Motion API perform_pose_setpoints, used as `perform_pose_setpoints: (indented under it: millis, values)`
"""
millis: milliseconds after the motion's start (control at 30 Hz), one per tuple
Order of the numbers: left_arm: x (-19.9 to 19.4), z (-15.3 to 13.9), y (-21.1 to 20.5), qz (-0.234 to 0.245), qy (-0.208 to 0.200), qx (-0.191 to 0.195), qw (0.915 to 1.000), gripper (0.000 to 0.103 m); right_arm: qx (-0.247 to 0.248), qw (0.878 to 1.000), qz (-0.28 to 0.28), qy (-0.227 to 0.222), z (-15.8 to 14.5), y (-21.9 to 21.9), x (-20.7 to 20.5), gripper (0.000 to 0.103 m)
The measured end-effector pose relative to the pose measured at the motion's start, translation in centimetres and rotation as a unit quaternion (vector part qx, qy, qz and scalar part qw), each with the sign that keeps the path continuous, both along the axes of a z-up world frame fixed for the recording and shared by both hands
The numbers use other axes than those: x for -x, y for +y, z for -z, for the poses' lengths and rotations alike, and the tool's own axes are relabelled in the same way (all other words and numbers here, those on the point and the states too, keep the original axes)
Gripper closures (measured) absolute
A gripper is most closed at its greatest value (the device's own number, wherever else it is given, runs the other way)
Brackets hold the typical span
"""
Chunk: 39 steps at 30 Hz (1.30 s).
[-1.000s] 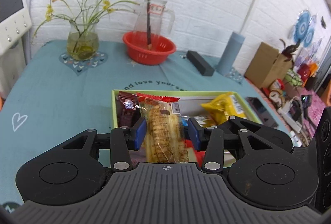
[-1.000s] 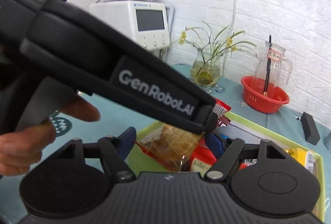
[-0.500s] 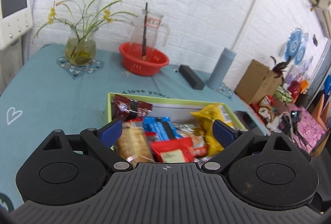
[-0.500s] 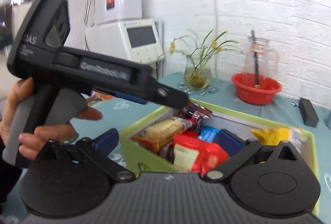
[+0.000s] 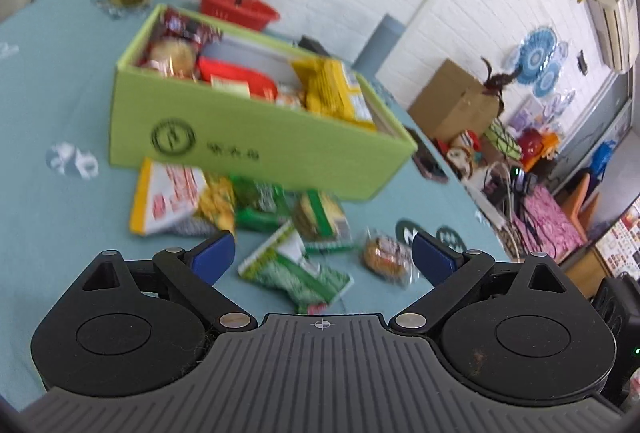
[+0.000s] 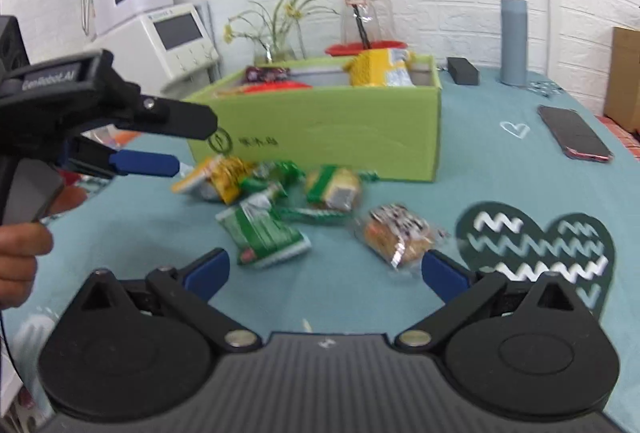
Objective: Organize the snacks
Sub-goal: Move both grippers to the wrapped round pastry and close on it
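A lime-green box stands on the teal tablecloth with several snack packets inside. Loose snacks lie in front of it: a green packet, a clear-wrapped brown cake, a green biscuit pack and a yellow-and-red packet. My left gripper is open and empty, low over the green packet. My right gripper is also open and empty, just short of the green packet and the cake. One blue pad of the left gripper shows at the left of the right wrist view.
A phone lies on the cloth to the right. Behind the box are a red bowl with a glass jug, a flower vase, a small black box and a grey cylinder. A white machine stands far left.
Both grippers opened and let go of the packets they held over the box. Both then drew back and down, so the box's front wall and the loose snacks now show.
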<state>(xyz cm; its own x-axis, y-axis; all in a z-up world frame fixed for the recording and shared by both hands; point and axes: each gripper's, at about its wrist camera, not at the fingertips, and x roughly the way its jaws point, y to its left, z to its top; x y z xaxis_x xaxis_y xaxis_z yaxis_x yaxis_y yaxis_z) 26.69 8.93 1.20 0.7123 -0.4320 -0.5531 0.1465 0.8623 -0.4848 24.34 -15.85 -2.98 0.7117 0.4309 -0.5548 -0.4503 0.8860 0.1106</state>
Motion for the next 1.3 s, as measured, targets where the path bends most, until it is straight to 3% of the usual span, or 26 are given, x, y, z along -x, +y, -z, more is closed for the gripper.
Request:
perform_pose_setpoints:
  millis: [100, 300, 433, 567, 733, 967, 1300]
  values:
    - [-0.3, 0.3, -0.8, 0.001, 0.013, 0.004, 0.9999, 0.025, 0.008, 1.000, -0.005, -0.009, 0.1, -0.7, 0.1, 0.002]
    - [-2.5, 0.1, -3.9, 0.057, 0.047, 0.057, 0.9956, 0.028, 0.064, 0.997, -0.027, -0.032, 0.1, -0.6, -2.7, 0.002]
    - [-5.2, 1.5, -6.6, 0.064, 0.100, 0.068, 0.9906, 0.034, 0.068, 0.995, -0.068, -0.004, 1.1, -0.6, -5.4, 0.002]
    - [-6.6, 2.7, -8.2, 0.061, 0.123, 0.066, 0.9884, 0.038, 0.065, 0.994, -0.090, 0.015, 1.7, -0.4, -6.5, 0.002]
    - [-6.9, 2.8, -9.3, 0.062, 0.112, 0.038, 0.9910, 0.040, 0.021, 0.993, -0.116, 0.031, 1.7, -0.7, -6.1, 0.001]
    - [-6.4, 3.0, -10.4, 0.064, 0.103, -0.009, 0.9926, 0.046, 0.007, 0.994, -0.107, 0.029, 1.9, -0.8, -5.8, 0.002]
    - [-6.5, 3.2, -10.5, 0.067, 0.100, -0.010, 0.9927, 0.044, 0.031, 0.996, -0.075, 0.028, 1.7, -1.6, -5.9, 0.001]
